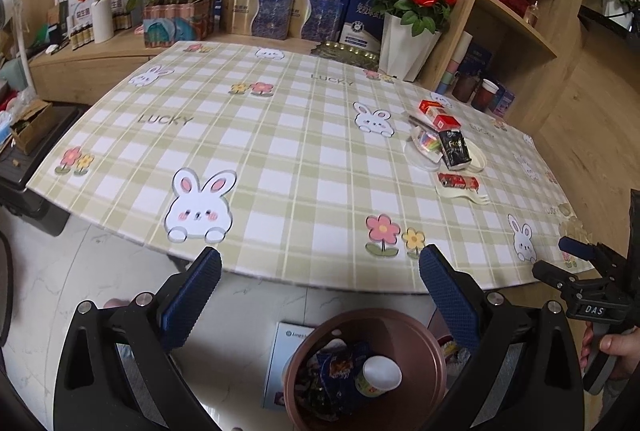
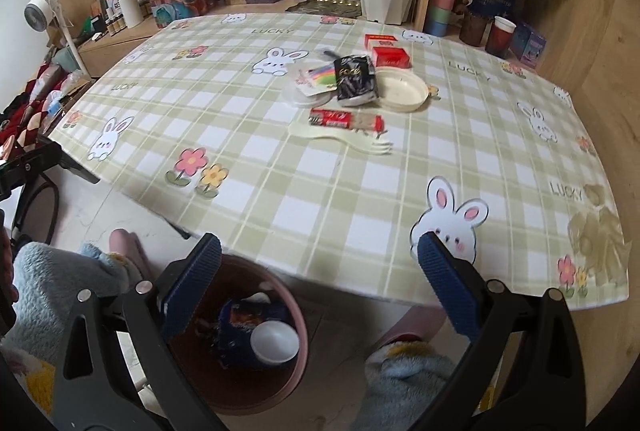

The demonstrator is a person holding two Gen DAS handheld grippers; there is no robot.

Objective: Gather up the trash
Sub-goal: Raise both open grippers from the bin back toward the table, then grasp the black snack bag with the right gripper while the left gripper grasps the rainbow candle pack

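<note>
Both tongs hang above the floor at the near edge of the worktop (image 2: pixel 320 167), which wears a green plaid cloth with rabbits and flowers. The left tongs (image 1: pixel 320 295) stand wide apart and grip nothing; below them, at the bottom centre of the left view, sits a brown bin (image 1: pixel 366 371) on the floor, holding a white cup (image 1: pixel 380 375) and blue wrappers (image 1: pixel 336 371). The right tongs (image 2: pixel 320 283) are likewise spread wide with nothing between them, and the same bin shows at the lower centre of the right view, partly behind the left finger.

The trash lies in a cluster on the worktop, in the upper middle of the right view and at the right of the left view: two red boxes (image 2: pixel 386 51), a black packet (image 2: pixel 354 79) lying across a clear lid (image 2: pixel 308 91) with a rainbow card, a cream round lid (image 2: pixel 402 91) just beside the packet, and a red wrapper (image 2: pixel 346 119) touching a pale plastic fork (image 2: pixel 344 143). None of it touches either tool.

In the left view, the right tool and the hand (image 1: pixel 616 347) holding it show at the right edge.
</note>
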